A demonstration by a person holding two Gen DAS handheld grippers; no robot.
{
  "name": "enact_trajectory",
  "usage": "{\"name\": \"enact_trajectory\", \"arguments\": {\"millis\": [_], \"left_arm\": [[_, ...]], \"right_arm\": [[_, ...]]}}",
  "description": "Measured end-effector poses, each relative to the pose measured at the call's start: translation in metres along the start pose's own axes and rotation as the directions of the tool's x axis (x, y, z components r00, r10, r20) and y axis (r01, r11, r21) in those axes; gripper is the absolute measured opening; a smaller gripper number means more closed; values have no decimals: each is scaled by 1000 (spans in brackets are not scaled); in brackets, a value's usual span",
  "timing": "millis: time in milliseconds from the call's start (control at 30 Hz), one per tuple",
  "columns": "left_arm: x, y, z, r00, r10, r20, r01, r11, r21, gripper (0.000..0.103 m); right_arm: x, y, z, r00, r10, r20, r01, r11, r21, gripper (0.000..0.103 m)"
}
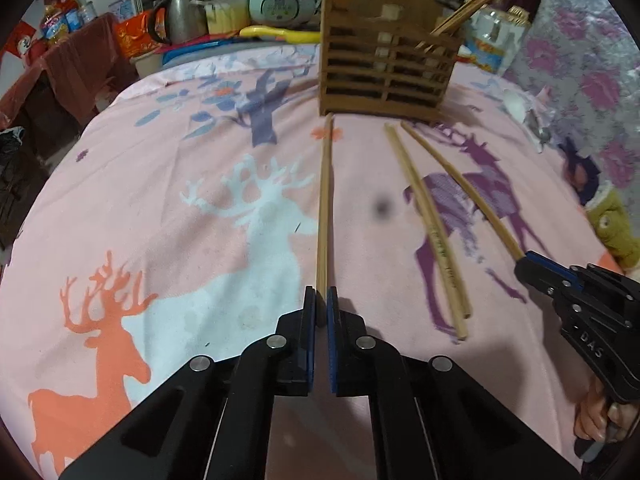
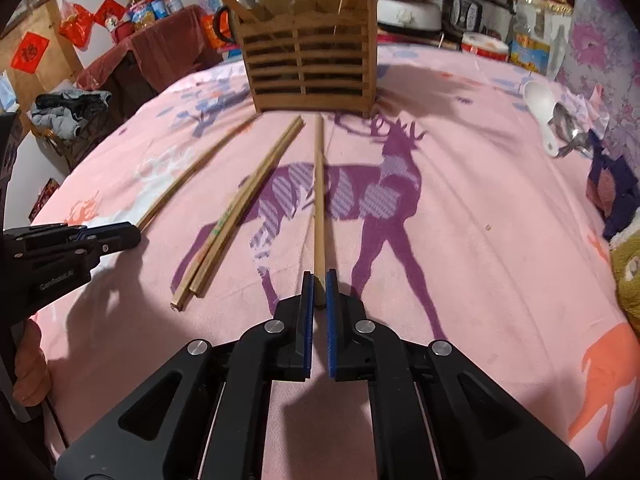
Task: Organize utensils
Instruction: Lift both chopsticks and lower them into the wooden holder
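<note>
Between left tool [image 1: 321, 300] pads, chopstick [image 1: 325, 200] end, clamped

My left gripper [image 1: 321, 304] and right gripper [image 2: 319, 286] are matte black, with silver round screws. I see blue ribbed pads lining their fingers [image 2: 307, 320]. White lettering marks each body.

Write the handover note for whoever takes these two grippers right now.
Left gripper: shut on the near end of one chopstick, which lies on the pink cloth pointing at the wooden holder.
Right gripper: shut on the near end of another chopstick, also flat on the cloth.
Between them: a loose pair of chopsticks, untouched.
Far right: a white spoon beside metal utensils.
Done: several chopsticks already stand in the holder.
Left: put both gripped chopsticks in, then the pair, then the spoons.
</note>
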State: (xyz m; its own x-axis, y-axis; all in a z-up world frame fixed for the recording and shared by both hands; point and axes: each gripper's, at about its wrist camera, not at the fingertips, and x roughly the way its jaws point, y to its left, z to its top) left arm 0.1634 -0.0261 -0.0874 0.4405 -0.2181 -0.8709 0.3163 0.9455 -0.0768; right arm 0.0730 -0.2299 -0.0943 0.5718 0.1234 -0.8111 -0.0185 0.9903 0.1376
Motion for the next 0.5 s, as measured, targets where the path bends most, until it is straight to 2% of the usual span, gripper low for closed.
{"name": "enact_trajectory", "arguments": {"millis": [200,333,500], "left_arm": [[-23,4,2,996,-23,86,26,999,-30,6],[-40,9,7,992,-46,121,54,996,-65,6],[-76,-1,19,981,-61,184,70,997,-40,6]], "right_arm": [[-27,-1,3,991,-1,137,0,1000,6,6],[-48,-5,8,974,6,225,-13,999,32,6],[-87,-4,21,944,24,330,-40,998,40,6]]}}
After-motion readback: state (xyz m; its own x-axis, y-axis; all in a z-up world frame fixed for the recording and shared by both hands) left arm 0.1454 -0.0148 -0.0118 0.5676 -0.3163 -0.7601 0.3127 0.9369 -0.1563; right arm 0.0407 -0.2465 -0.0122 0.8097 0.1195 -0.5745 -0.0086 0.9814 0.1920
